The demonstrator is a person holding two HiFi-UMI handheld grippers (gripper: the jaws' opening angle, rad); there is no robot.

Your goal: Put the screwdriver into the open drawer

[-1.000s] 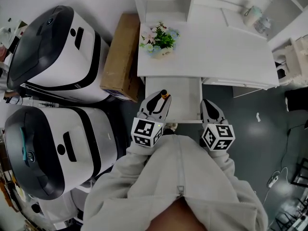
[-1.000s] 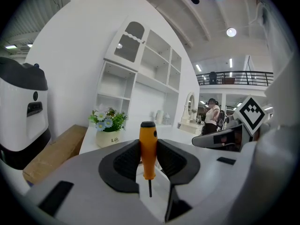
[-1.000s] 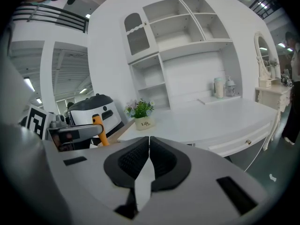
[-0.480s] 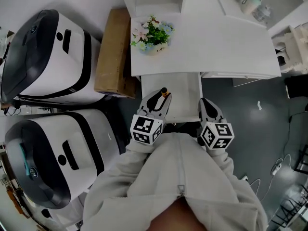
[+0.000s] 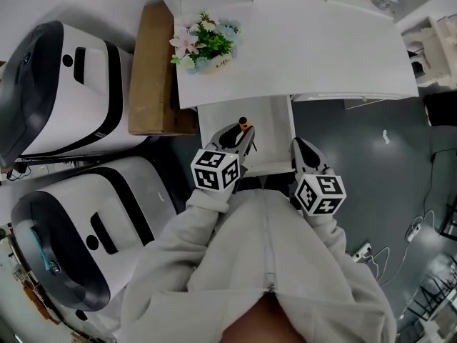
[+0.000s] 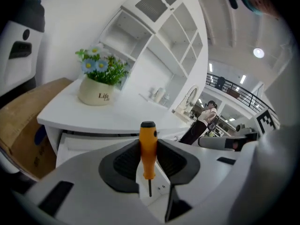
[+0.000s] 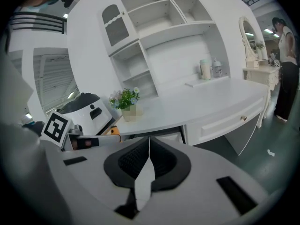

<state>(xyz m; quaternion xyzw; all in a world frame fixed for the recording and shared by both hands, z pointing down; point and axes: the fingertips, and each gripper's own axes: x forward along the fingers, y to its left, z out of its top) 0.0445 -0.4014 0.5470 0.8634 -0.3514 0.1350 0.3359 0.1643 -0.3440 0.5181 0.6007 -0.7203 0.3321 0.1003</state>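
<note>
The screwdriver (image 6: 148, 144) is clamped in the left tongs (image 5: 240, 138) over the open drawer (image 5: 275, 131); the right tongs (image 7: 149, 158) are pressed together, empty. If it is released too early, it could probably be dropped beside the drawer's left wall.

A home-like set: white desk (image 5: 321, 56), shelves (image 7: 159, 15), flowerpot (image 6: 97, 94)

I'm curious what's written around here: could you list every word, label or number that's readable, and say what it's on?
"Life": on the cream flower pot standing on the white desk.
Marker cubes: black-and-white square patterns only, no letters.
Bottles on the shelf: any labels are too small to read.
Orange screwdriver: no print shows.
</note>
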